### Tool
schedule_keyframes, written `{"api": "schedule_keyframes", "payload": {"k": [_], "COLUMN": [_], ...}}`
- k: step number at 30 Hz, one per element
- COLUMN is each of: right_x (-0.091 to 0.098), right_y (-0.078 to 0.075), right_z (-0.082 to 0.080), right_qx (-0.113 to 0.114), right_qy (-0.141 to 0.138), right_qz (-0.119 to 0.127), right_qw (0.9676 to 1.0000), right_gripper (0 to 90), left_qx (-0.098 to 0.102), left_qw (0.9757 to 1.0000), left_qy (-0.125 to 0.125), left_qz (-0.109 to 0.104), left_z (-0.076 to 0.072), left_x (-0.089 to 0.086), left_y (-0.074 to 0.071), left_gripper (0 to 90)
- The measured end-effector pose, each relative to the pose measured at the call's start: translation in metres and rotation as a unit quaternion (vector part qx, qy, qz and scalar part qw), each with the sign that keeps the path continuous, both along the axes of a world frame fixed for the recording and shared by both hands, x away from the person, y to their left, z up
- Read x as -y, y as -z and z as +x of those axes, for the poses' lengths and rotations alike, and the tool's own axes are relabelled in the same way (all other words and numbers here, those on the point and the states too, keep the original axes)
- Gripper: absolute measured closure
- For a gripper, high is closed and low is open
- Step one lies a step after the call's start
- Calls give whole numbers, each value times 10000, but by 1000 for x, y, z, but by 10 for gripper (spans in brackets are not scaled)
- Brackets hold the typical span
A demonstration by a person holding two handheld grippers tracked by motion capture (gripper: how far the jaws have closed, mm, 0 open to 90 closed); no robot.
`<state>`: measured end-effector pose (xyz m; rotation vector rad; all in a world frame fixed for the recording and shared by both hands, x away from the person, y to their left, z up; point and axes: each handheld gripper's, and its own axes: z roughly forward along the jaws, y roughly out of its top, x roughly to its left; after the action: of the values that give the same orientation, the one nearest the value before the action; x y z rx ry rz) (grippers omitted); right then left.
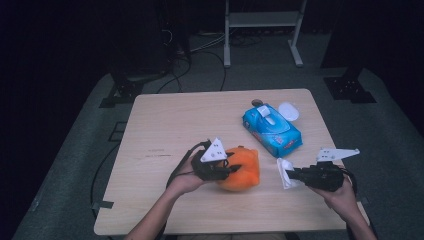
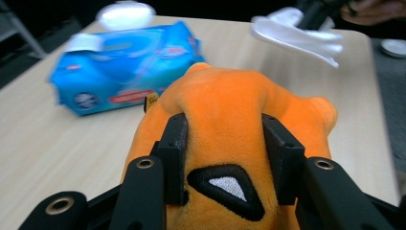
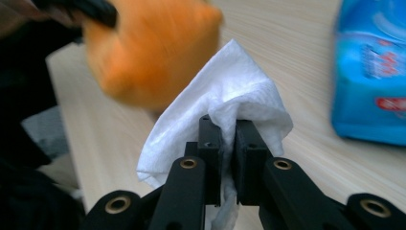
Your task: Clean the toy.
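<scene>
Two hands work from above, left gripper (image 1: 231, 170) beside right gripper (image 1: 290, 175); its own view shows fingers (image 2: 174, 143) clamping the orange plush (image 2: 230, 124) over the worktop (image 2: 43, 143), while the right gripper's fingers (image 3: 210, 139) pinch a wipe (image 3: 225, 91) whose shallow hold may slip during rubbing.

The orange plush toy (image 2: 225, 120) near the left is soft, short-piled fabric, matt, with a stitched black-and-white embroidered patch. The white wipe (image 3: 225, 100) on the right looks like thin, crinkled nonwoven cloth, faintly textured. The blue wipes pack (image 1: 272, 130) farther off is glossy plastic film with a smooth white plastic lid. The pale wooden table (image 1: 170, 120) shows fine grain under a smooth, matt finish.
</scene>
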<state>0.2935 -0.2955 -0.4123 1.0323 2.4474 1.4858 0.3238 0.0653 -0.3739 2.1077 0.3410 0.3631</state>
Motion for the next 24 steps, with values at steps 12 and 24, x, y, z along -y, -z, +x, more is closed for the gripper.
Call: {"api": "schedule_keyframes", "payload": {"k": [12, 24], "right_x": [26, 33], "right_y": [37, 38], "right_z": [23, 21], "right_qx": [-333, -252], "right_qy": [775, 899], "right_qz": [-1012, -672], "right_qw": [9913, 9934], "right_gripper": [687, 533], "left_qx": [-59, -186], "left_qw": [9979, 9950], "left_qy": [-629, -965], "left_qz": [155, 204], "left_z": [30, 51], "left_x": [-29, -42], "left_y": [7, 22], "left_gripper": [582, 565]}}
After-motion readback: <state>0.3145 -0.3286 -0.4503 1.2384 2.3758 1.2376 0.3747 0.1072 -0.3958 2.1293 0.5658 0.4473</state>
